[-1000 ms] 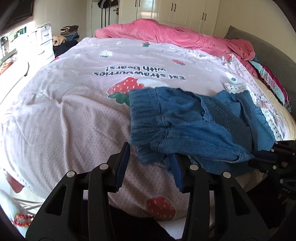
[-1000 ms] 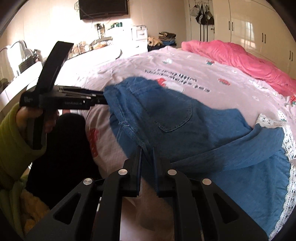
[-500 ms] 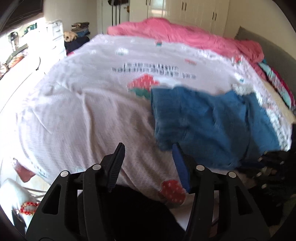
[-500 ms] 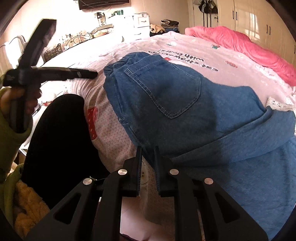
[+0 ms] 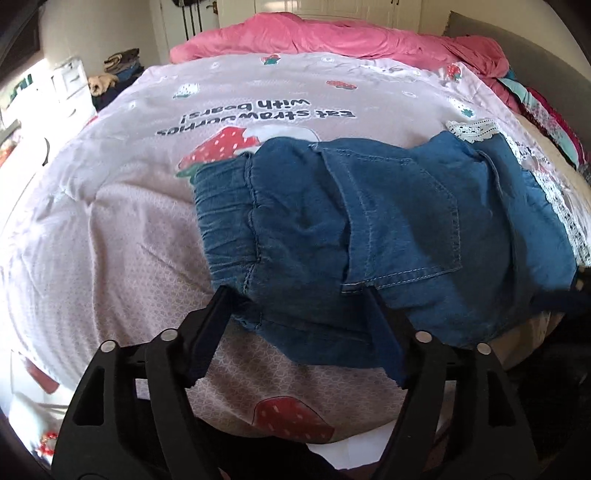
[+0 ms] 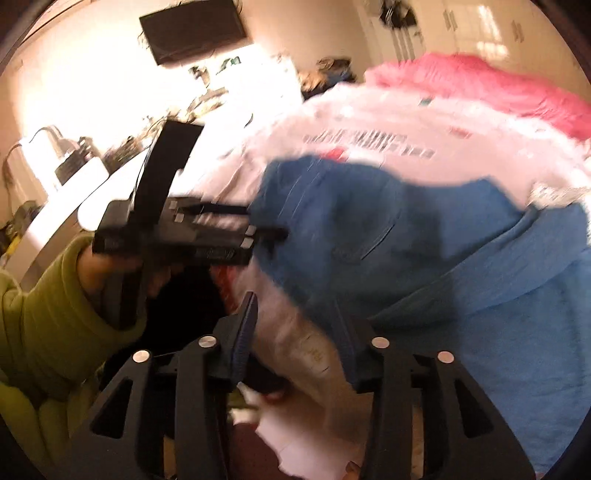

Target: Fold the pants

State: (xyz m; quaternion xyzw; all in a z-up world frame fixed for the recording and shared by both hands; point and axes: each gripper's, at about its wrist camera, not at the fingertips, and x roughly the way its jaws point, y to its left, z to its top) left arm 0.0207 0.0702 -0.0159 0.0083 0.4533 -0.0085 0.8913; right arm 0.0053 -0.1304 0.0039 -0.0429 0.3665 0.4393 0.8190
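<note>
Blue denim pants (image 5: 369,229) lie folded on the strawberry-print bed cover (image 5: 110,229), with the elastic waistband to the left and a back pocket facing up. My left gripper (image 5: 295,325) is at their near edge, its jaws opening wide, with the denim hem lying loose between the fingers (image 5: 210,325). In the blurred right wrist view the pants (image 6: 424,240) fill the right half. My right gripper (image 6: 293,332) hangs at their near corner with its jaws opening and its pads off the cloth. A hand in a green sleeve (image 6: 55,314) holds the left gripper (image 6: 266,232) at the waistband.
A pink quilt (image 5: 332,33) is bunched at the far end of the bed. Coloured clothes (image 5: 546,118) are piled along its right side. A white desk with clutter (image 6: 92,173) and a wall TV (image 6: 192,29) stand to the left. White wardrobes line the back wall.
The left gripper drew back, then came in again to the pants' near edge with wider jaws. The right jaws, nearly shut at the pants' corner before, have parted. The pants now lie flatter.
</note>
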